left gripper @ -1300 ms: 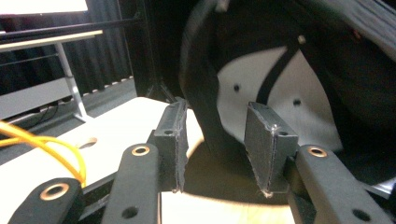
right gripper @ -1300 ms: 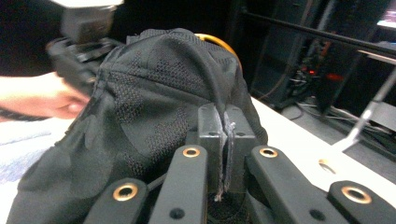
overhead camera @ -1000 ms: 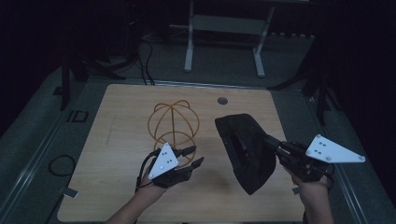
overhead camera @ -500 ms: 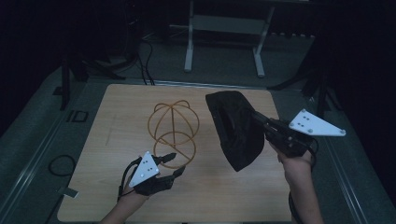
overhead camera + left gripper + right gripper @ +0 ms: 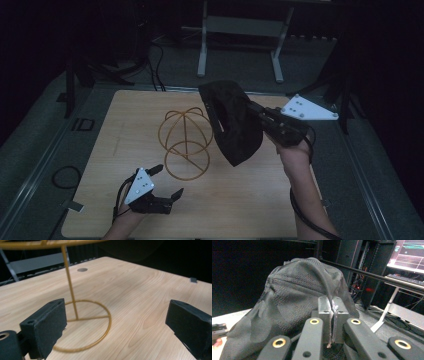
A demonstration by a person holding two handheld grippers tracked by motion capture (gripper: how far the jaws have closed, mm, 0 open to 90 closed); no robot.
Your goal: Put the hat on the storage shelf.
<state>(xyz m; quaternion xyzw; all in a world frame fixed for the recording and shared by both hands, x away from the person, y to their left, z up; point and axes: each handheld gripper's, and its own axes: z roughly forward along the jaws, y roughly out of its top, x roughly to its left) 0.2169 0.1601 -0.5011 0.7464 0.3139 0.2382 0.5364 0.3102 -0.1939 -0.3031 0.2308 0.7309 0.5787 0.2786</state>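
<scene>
Cap (image 5: 232, 122), black: clenched in right tongs (image 5: 256, 114), raised by wire stand (image 5: 186, 142) mid-surface. Left tongs (image 5: 167, 181) just opened, empty, near front edge. Advice: centre cap over dome, lower straight.

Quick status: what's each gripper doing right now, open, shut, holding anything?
Left gripper: jaws just opened wide, nothing between them, near the gold wire stand.
Right gripper: shut on the black cap, held up above the table.

Black cap (image 5: 232, 125) with a woven dotted texture pinched in the dark right claw (image 5: 256, 114), gold wire stand (image 5: 186, 142) ahead of the left claw (image 5: 167, 181), pale woodgrain table (image 5: 250, 200).
</scene>
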